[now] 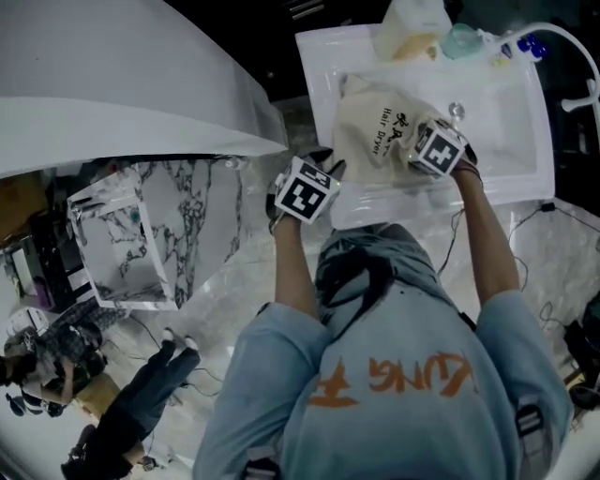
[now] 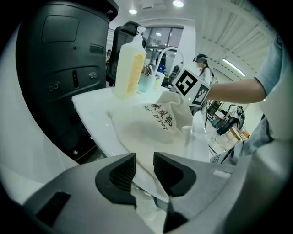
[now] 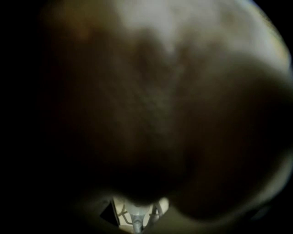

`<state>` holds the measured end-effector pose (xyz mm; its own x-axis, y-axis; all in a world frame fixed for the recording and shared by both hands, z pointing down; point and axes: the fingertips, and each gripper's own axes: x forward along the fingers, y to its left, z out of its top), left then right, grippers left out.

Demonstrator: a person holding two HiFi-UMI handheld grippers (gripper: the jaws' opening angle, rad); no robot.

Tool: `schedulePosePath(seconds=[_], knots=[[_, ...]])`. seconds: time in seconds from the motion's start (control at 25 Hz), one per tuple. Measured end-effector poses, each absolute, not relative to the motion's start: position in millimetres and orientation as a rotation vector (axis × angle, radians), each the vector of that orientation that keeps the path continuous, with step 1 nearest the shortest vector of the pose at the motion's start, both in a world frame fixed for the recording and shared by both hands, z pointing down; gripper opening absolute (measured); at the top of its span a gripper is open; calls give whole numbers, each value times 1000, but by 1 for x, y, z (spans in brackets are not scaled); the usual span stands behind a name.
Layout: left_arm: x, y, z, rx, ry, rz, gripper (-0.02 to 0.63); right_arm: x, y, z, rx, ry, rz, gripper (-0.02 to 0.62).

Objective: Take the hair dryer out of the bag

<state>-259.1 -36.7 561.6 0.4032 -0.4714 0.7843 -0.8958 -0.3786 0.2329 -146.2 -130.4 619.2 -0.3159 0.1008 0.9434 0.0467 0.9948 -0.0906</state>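
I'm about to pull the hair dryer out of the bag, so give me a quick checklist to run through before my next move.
1. Bag lying in the sink: ok.
2. Right tool pushed into the bag: ok.
3. Right tool's grip on the hair dryer: cannot tell, its view is dark cloth.
4. Left tool open and empty: ok.
5. Left tool holding the bag down: not ok, it is short of the bag at the sink's front edge.
6. Bottle standing clear behind the bag: ok.

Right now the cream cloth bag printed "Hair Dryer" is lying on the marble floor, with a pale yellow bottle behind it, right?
No. The head view shows the cream cloth bag lying in the white sink basin, not on the floor. The pale yellow bottle does stand behind it.
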Motion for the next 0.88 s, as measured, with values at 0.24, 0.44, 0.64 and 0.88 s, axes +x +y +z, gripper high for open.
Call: schedulePosePath(seconds=[0.24,0.44,0.64,0.88], knots=[[-249,-44,567,1921,-1192,980,106,-147,-125,618,-153,-1846,33,256],[-251,-49,574,1868,-1266,1085,68,-148,-124,618,-129,-1846,46,234],[-255,-51,575,1848,-1337,1067,20,-148,-121,617,-89,-1873,56,229],[-260,-49,574,1768,-1384,1035,6,-145,-118,616,-102,-1891,82,225]])
